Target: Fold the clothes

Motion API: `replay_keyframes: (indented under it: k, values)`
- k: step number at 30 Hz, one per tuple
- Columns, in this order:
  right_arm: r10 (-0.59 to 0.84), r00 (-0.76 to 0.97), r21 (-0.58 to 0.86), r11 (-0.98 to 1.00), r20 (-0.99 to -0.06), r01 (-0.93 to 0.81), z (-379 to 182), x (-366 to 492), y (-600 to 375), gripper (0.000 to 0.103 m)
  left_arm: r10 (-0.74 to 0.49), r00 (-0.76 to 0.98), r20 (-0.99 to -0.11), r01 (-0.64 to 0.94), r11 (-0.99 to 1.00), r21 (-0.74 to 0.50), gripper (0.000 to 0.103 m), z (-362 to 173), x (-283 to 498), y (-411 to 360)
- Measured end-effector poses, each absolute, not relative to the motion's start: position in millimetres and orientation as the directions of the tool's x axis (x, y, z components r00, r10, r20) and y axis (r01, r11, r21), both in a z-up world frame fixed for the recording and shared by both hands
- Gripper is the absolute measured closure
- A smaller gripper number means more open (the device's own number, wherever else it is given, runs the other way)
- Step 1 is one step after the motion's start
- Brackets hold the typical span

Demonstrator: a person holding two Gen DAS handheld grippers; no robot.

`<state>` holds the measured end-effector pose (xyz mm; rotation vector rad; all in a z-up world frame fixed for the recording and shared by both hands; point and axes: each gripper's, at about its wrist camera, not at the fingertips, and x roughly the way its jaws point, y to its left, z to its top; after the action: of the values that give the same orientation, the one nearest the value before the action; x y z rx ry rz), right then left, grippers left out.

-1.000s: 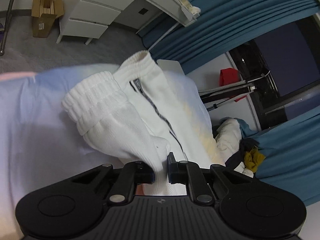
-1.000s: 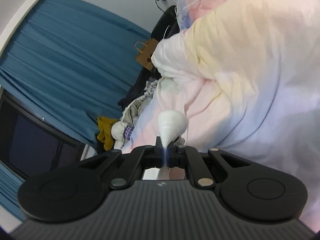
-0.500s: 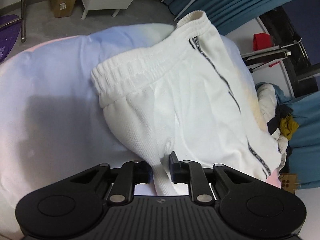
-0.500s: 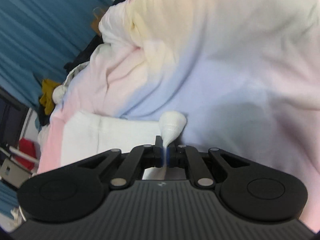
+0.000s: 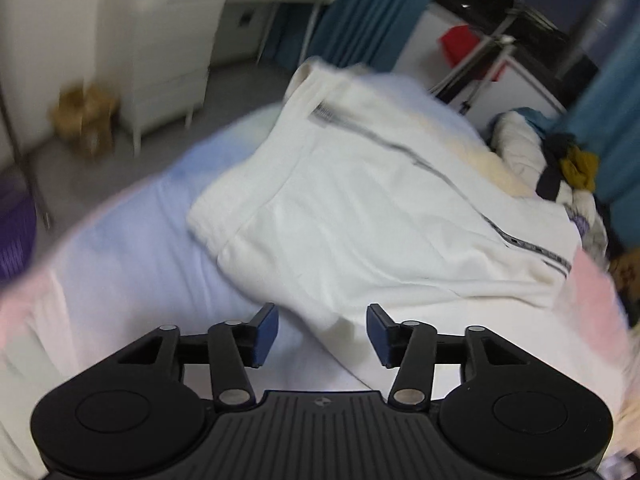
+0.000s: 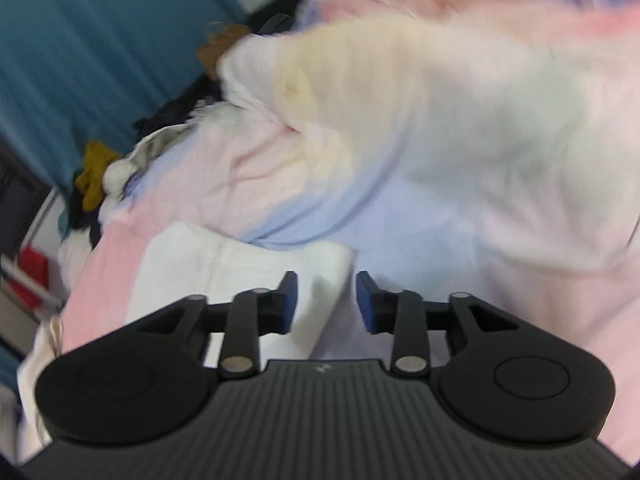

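Observation:
White shorts (image 5: 360, 216) with a dark side stripe lie folded on the pastel bedcover (image 5: 132, 240), waistband toward the far left. My left gripper (image 5: 322, 330) hovers at their near corner. Its jaws are opening, and the cloth corner lies between the blue pads without touching them. In the right wrist view the other end of the shorts (image 6: 224, 268) rests on the cover. My right gripper (image 6: 326, 300) is over that corner with its jaws opening; the pads stand apart from the fabric.
A heaped pastel duvet (image 6: 440, 120) rises behind the right gripper. A pile of clothes (image 5: 568, 172) sits by the blue curtains (image 5: 608, 100). White drawers (image 5: 168, 64) and a cardboard box (image 5: 84, 120) stand on the floor beyond the bed.
Both grippers let go of the shorts' corners and their jaws spread apart. The shorts now lie flat on the bed, and both views have swung and blurred.

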<state>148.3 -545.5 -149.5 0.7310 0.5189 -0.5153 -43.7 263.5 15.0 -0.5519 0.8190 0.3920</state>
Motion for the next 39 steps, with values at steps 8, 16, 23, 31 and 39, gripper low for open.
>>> replay_keyframes:
  k: [8,16,23,31,39]
  values:
    - [-0.128,0.891,0.402,0.858,-0.436,0.32,-85,113,-470,0.062,0.149,0.721,-0.677,-0.349,0.922,-0.169,0.042,54,-37,172]
    - [0.089,0.948,0.336,0.942,-0.305,0.02,-56,92,-392,0.062,0.081,0.784,-0.616,-0.176,0.98,-0.096,0.041,73,-12,76]
    - [0.189,0.927,0.24,0.964,-0.325,-0.112,-59,101,-337,0.062,0.015,0.815,-0.58,-0.079,0.993,-0.085,0.038,63,27,26]
    - [0.233,0.931,0.264,0.951,-0.281,-0.159,-72,103,-302,0.062,-0.077,0.809,-0.582,0.029,0.995,-0.091,0.037,-8,73,19]
    - [0.288,0.921,0.215,0.948,-0.263,-0.235,-81,112,-262,0.062,-0.063,0.826,-0.559,0.008,0.995,-0.099,0.033,-33,82,37]
